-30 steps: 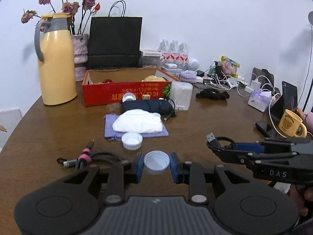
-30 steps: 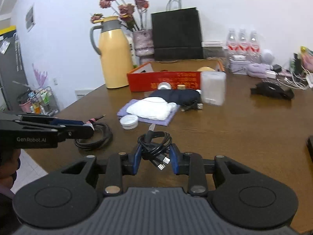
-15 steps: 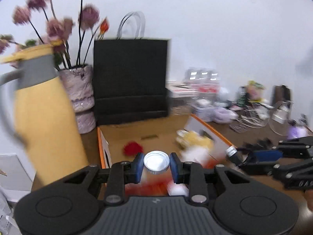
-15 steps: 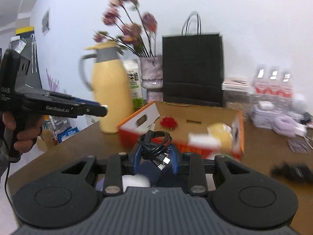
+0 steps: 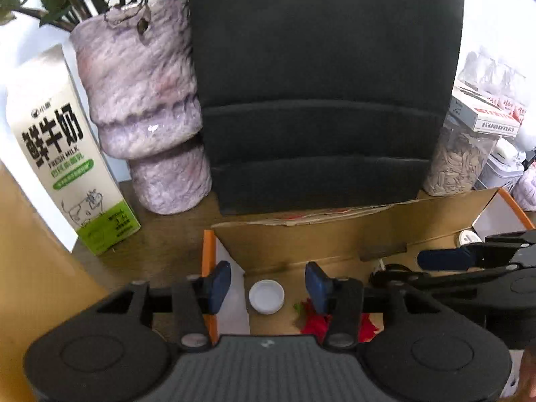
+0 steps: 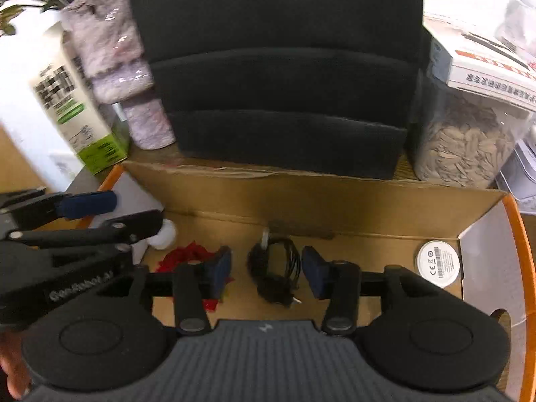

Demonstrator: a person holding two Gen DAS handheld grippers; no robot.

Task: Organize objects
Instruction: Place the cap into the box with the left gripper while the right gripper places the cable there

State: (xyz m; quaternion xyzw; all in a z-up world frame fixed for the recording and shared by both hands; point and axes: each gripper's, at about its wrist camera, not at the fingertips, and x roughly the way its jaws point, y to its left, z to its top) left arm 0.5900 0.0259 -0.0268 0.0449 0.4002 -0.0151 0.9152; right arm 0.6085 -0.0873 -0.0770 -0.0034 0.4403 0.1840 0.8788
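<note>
Both grippers hang over an open cardboard box point(image 5: 301, 244) with orange rims point(image 6: 516, 234). My left gripper point(image 5: 267, 283) is open; a white bottle cap point(image 5: 266, 296) lies on the box floor between its blue pads, free of them. My right gripper point(image 6: 266, 269) is open; a coiled black USB cable point(image 6: 273, 268) lies on the box floor between its pads, untouched. The right gripper also shows in the left wrist view point(image 5: 475, 261), and the left gripper in the right wrist view point(image 6: 83, 214). The cap shows partly in the right wrist view point(image 6: 164, 234).
A red flower point(image 6: 187, 254) and a round white device point(image 6: 437, 261) lie in the box. Behind it stand a black paper bag point(image 5: 321, 83), a purple vase point(image 5: 144, 100), a milk carton point(image 5: 63, 154) and a jar of seeds point(image 6: 462, 140).
Both grippers moved forward from above the table to over the box and opened. The cap and the cable, held before, now lie on the box floor.
</note>
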